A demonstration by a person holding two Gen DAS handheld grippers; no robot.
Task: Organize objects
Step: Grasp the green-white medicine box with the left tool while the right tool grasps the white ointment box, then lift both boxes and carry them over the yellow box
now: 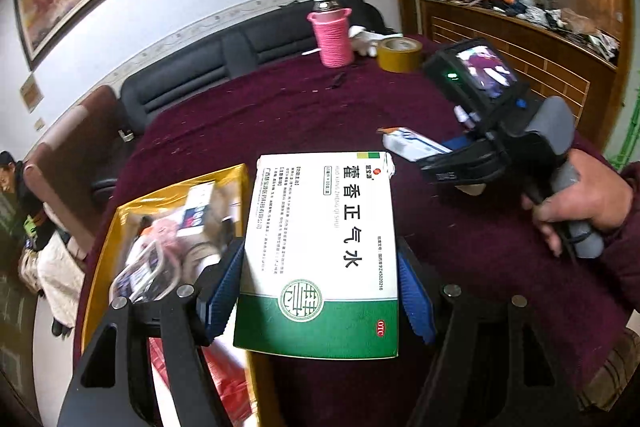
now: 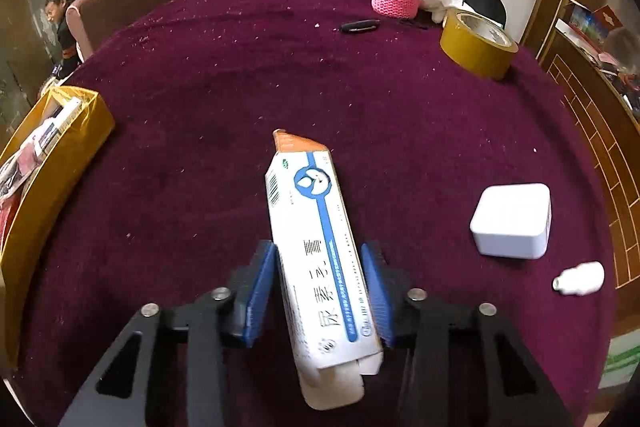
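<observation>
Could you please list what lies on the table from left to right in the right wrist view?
Yellow box → blue-and-white carton held in the right tool → yellow tape roll → white square box → small white bottle.

Right gripper (image 2: 318, 291) jaws clamp a blue-striped white carton (image 2: 316, 247); yellow box (image 2: 24, 203) at left.

Both grippers are black with blue ribbed pads (image 2: 260, 283) and silver screws; the right hand (image 1: 576, 203) shows bare skin, maroon sleeve.
</observation>
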